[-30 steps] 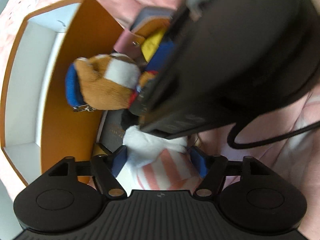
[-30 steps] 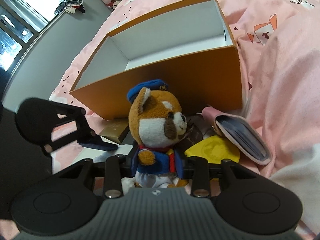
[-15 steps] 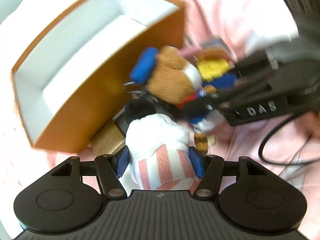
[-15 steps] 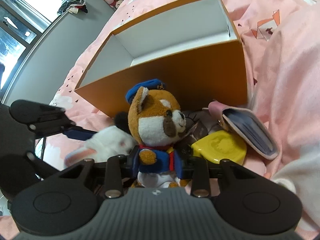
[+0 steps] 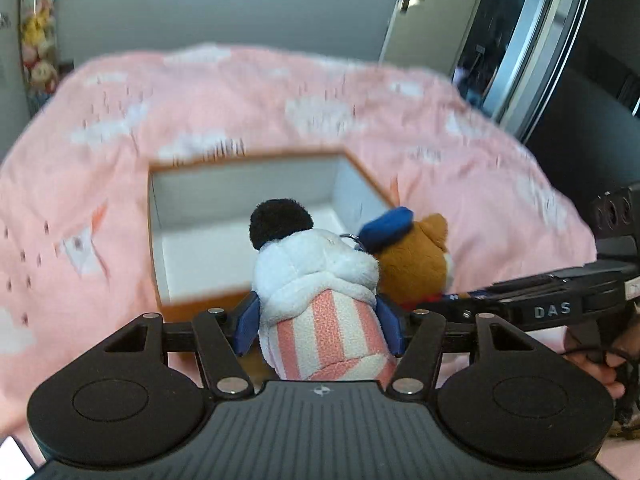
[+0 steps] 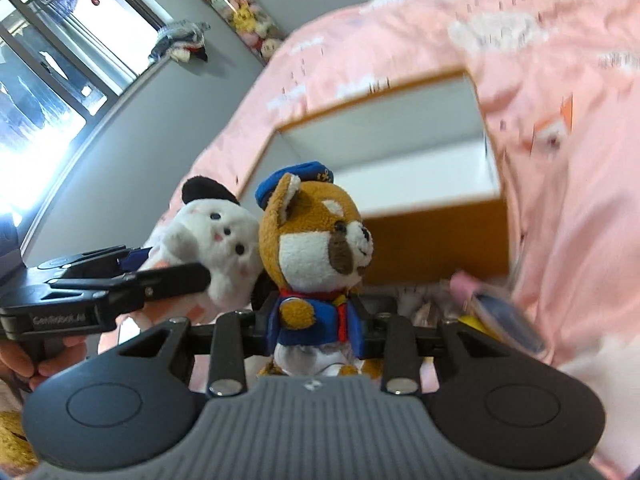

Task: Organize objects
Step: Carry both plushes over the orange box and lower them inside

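My left gripper [image 5: 318, 330] is shut on a white plush with black ears and a pink-striped body [image 5: 320, 280], held above the bed. My right gripper [image 6: 316, 326] is shut on a brown dog plush in a blue sailor suit and cap [image 6: 314, 248]. The two plushes are side by side and touching; the dog plush [image 5: 416, 256] shows at the right of the left wrist view and the white plush [image 6: 220, 240] at the left of the right wrist view. An open orange box with a white inside [image 5: 192, 216] lies on the bed just beyond both plushes; it also shows in the right wrist view [image 6: 436, 248].
A pink duvet with cloud prints [image 5: 120, 120] covers the bed. A pink card wallet [image 6: 504, 316] and a yellow object [image 6: 470, 322] lie at the box's near side. Grey walls, a door [image 5: 420, 12] and a window [image 6: 48, 80] stand behind.
Both grippers have lifted their plushes up off the bed and tilted level, so the box now lies below and beyond them. The white plush has come alongside the dog plush.
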The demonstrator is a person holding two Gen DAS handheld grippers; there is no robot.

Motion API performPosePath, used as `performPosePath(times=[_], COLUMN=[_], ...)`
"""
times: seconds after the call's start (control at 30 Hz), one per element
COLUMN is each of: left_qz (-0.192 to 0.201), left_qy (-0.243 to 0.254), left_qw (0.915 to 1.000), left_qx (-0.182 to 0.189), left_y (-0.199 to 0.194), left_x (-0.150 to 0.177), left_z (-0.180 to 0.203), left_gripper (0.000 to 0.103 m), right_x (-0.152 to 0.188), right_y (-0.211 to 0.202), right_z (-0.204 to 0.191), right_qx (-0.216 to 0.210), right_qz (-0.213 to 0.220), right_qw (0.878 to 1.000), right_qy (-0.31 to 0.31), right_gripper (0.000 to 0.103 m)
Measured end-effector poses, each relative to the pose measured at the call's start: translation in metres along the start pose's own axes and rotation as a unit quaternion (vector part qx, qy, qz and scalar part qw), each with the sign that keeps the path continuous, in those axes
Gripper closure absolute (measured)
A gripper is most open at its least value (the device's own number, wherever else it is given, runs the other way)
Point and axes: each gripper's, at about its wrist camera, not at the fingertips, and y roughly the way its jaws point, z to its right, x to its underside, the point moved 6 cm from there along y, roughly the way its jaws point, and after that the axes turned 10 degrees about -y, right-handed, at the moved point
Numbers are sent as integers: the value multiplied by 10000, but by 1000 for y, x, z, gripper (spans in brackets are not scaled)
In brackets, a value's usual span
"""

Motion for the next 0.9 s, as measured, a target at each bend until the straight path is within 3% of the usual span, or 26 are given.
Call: performPosePath(times=[0.13,0.3,0.47,0.63,0.77,0.9], left_qz=[328,405,300,-139,-360,-556], left_qy=[-3,-101,-504,-902,-1120,-1308], left_qw=[9994,9991,9983,9957,9928,9895], left_qx=[61,123,12,-175,-225,-247], left_y=[13,66,140,193,218,234], left_x=[-49,-85,-93,-87,-82,-80], left_z=[31,46,34,11,-5,-13], left_gripper=[34,34,34,34,34,33], right_x=[-40,-92,-107,-111,-110,-114], right_y=[-16,8,62,112,145,158], right_z=[-1,18,58,91,106,108], right_qx=[207,725,1083,1602,1811,2198], right_qz=[283,235,-336,-824,-1214,-1279], right_qw=[9991,9964,9933,9835,9757,9658], right_qy=[-226,-368,-234,-135,-210,-515], right_gripper=[68,68,68,68,68,67])
